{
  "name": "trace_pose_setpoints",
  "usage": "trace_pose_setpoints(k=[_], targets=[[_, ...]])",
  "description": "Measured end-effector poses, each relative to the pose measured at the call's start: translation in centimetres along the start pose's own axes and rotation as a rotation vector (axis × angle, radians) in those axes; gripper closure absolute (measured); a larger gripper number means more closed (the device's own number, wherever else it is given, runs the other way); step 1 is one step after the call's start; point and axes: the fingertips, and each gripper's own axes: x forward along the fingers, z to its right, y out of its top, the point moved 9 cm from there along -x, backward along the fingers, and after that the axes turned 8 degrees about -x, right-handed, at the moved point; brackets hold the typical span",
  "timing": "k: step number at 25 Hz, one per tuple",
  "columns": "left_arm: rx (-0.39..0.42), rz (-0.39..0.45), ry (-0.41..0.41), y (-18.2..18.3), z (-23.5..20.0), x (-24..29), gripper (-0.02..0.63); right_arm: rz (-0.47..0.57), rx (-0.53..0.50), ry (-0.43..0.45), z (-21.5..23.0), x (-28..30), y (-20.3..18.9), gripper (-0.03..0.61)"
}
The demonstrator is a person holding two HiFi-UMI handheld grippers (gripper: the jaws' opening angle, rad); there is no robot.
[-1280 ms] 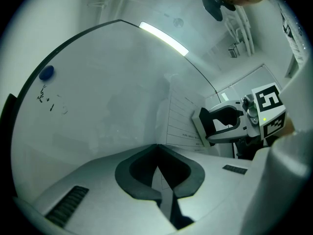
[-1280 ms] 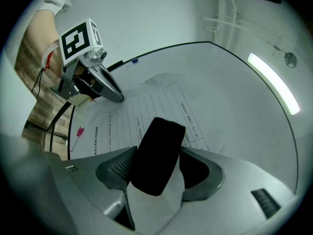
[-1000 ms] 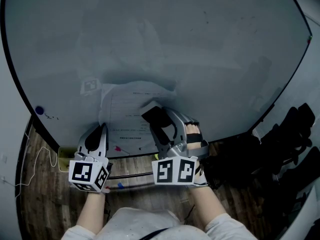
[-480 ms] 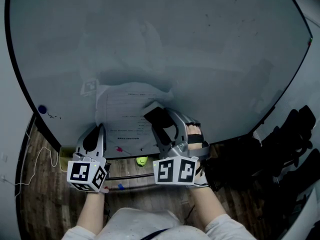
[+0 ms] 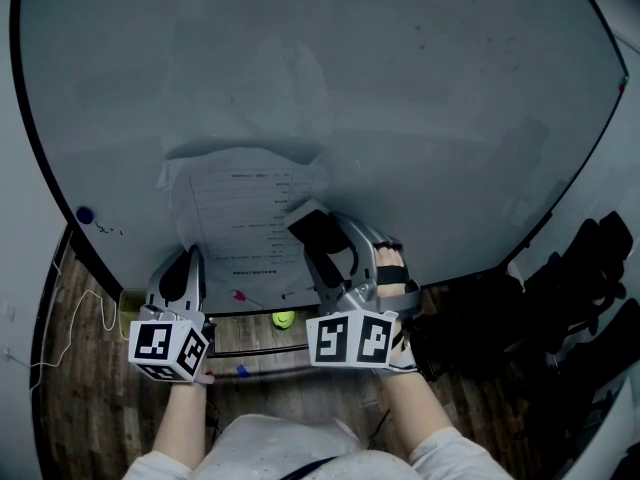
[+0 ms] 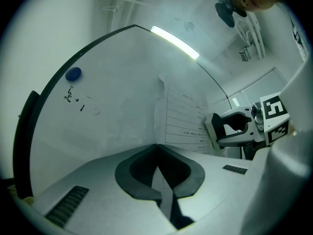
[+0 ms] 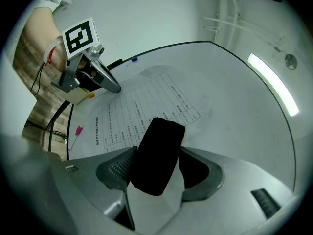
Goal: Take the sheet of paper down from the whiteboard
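Left gripper [image 5: 190, 256] pinches shut on the sheet of paper's [image 5: 240, 213] near left edge at the whiteboard [image 5: 400, 88], while my right gripper [image 5: 313, 231] clamps a black block [image 7: 157, 153] against it.

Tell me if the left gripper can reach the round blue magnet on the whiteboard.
Likely yes: only bare whiteboard separates the left gripper from the round blue magnet, though its jaws are shut on the white printed sheet.

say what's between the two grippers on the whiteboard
The printed sheet of paper spans the stretch from the left gripper to the right gripper, clearest in the head view.
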Motion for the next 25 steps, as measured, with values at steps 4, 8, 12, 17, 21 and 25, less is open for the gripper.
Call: trace_pose_setpoints(k=[4,8,12,17,21,25], targets=[[0.0,0.0,0.005,-0.2,0.0,0.0,0.598,0.001,-0.001,0.002,0.0,-0.1,-0.2,0.297],[-0.004,0.002,0.01,-0.3,0.0,0.1,0.598,-0.001,0.0,0.006,0.0,0.0,-0.4,0.296],[-0.009,0.003,0.023,-0.6,0.0,0.2,0.598,-0.003,0.001,0.009,-0.1,0.1,-0.9,0.298],[-0.022,0.002,0.036,-0.7,0.0,0.3,0.598,-0.009,-0.003,0.012,0.2,0.1,-1.3,0.298],[-0.033,0.002,0.045,-0.8,-0.1,0.4,0.598,-0.013,-0.006,0.014,0.3,0.2,-1.6,0.298],[-0.034,0.006,0.056,-0.7,0.1,0.3,0.598,-0.014,-0.005,0.016,0.5,0.1,-1.9,0.296]])
